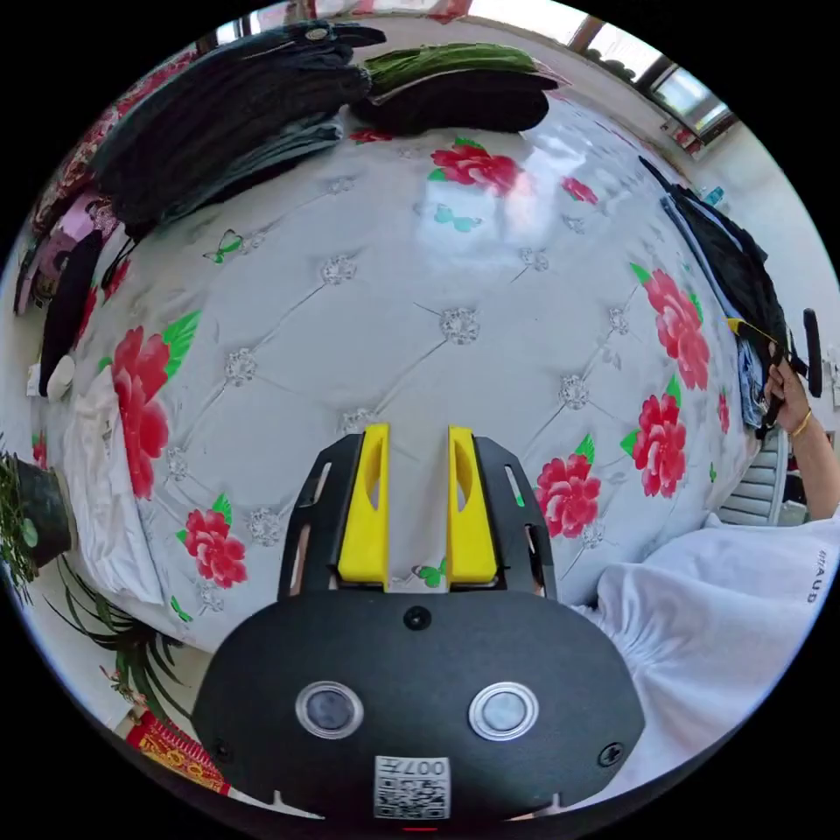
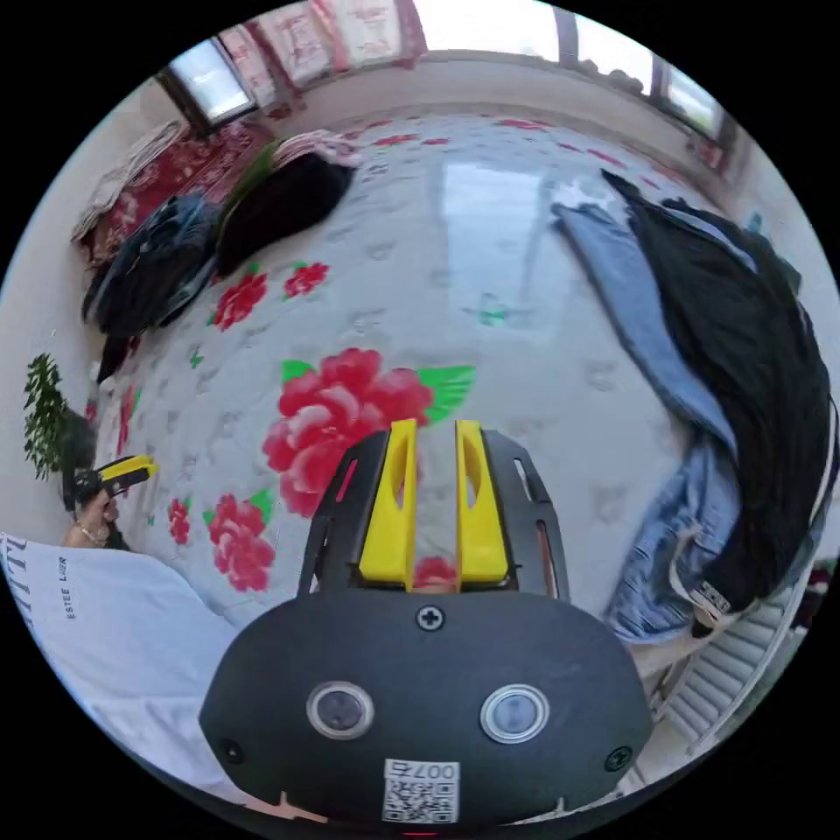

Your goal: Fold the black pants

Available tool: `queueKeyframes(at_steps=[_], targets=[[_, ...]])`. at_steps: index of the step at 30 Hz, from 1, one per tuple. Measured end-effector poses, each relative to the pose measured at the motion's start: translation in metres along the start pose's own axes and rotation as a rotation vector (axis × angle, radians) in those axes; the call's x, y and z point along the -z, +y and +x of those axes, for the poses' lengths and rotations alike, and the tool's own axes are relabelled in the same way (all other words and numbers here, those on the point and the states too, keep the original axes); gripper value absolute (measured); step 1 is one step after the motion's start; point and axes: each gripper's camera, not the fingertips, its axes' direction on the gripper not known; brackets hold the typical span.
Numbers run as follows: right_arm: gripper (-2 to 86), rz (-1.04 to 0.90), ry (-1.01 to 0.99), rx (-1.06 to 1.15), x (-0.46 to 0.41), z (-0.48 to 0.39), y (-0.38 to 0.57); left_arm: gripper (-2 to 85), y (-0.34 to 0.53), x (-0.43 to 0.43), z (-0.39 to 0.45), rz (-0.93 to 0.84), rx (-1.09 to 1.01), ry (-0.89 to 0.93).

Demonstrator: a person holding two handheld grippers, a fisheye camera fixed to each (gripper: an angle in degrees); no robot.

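Pants (image 2: 744, 385) (black, heaped on jeans (image 2: 647, 350)) lie well right of the right gripper (image 2: 435, 455), whose jaws stand slightly parted, empty. Left gripper (image 1: 418, 464) likewise grips nothing, poised over bare bed (image 1: 490, 289), probably awaiting the garment.

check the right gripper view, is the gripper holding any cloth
No, the right gripper has nothing between its jaws; the black pants lie apart on the bed.
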Motion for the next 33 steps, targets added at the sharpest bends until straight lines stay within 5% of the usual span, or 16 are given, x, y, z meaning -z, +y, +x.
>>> queueKeyframes(at_steps=[9, 19, 26, 31, 33], targets=[[8.3, 0.116, 0.360, -0.508, 0.083, 0.225, 0.031, 7.5, -0.031, -0.015, 0.022, -0.117, -0.082, -0.044], [4.8, -0.037, 0.409, -0.445, 0.062, 0.248, 0.041, 5.6, -0.018, -0.011, 0.036, -0.115, 0.028, -0.118], [0.5, 0.364, -0.143, -0.265, 0.180, 0.192, 0.087, 2.2, 0.001, 0.003, 0.031, -0.118, 0.041, -0.102], [0.1, 0.334, -0.307, 0.016, 0.212, 0.068, 0.117, 0.5, 0.037, 0.041, 0.045, 0.095, 0.021, 0.209], [0.0, 0.338, -0.550, 0.123, 0.216, 0.001, 0.138, 2.5, 0.050, 0.060, 0.059, 0.161, -0.052, 0.299]])
